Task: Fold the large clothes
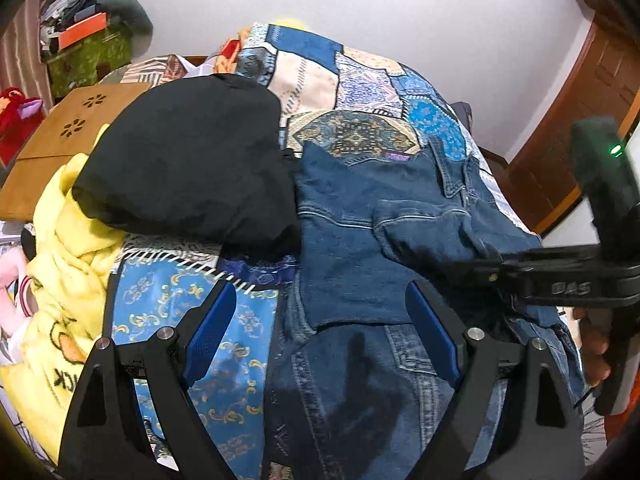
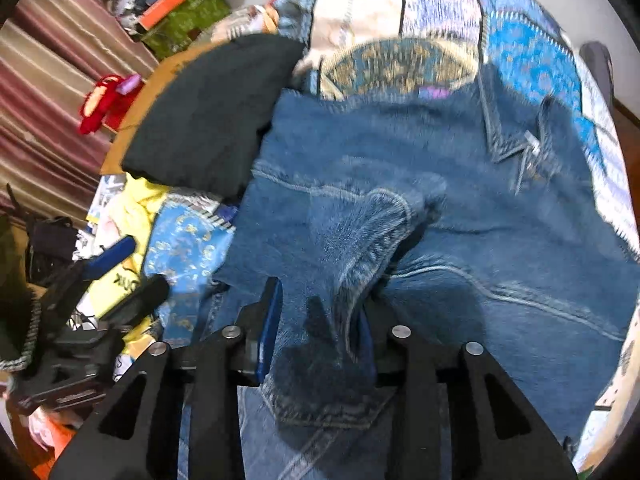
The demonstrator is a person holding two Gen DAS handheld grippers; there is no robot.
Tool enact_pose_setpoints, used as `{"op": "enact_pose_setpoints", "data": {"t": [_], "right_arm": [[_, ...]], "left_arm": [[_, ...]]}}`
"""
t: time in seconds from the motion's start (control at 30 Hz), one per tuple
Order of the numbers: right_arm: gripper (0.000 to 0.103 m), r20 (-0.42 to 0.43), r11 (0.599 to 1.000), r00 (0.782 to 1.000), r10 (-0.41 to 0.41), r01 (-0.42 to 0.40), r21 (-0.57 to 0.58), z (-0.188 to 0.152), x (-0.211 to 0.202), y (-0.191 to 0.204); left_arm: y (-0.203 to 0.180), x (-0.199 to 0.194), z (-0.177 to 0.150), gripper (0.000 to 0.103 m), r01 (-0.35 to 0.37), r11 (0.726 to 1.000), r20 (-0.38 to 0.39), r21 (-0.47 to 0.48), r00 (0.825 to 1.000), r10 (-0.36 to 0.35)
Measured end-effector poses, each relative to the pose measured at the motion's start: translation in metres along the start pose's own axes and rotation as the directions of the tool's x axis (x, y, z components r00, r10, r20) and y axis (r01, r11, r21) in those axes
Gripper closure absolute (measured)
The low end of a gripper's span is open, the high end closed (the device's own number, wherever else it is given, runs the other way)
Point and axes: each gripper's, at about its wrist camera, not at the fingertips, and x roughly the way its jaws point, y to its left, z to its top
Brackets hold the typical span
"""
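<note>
The denim jacket [image 1: 360, 248] lies spread on the patchwork bedspread [image 1: 360, 80], its long axis running from the near edge of the bed toward the far edge by the wall, with the collar [image 2: 516, 136] at the far end pointing away and slightly to the right. A sleeve [image 2: 360, 248] is folded back across the middle of the body. The right gripper [image 2: 320, 332] hangs over that sleeve end with its blue pads parted a little; cloth sits between them, but the blur hides whether they pinch it. The left gripper [image 1: 320, 336] hovers above the jacket's near left edge, jaws spread wide, clutching nothing. Just left of the jacket, touching its edge, sits a folded black garment [image 1: 188, 168], and a yellow blanket [image 1: 64, 264] bunches at the bed's left edge.
</note>
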Motion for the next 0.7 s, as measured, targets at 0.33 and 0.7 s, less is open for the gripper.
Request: {"op": "enact_pose_setpoints", "data": {"t": [0.33,0.7], "right_arm": [[0.061,0.254,0.994,0.962,-0.104,0.095,0.047,-0.015,-0.091,-0.045],[0.058,0.294,0.924,0.88,-0.372,0.32,0.211,-0.068,-0.135,-0.137]], "left_arm": [[-0.06,0.002,0.02,0.016,0.051,0.992,0.01,0.118,0.999,-0.052],[-0.137,0.055,0.039,0.016,0.042,0.96,-0.075,0.278,0.997,-0.022]]}}
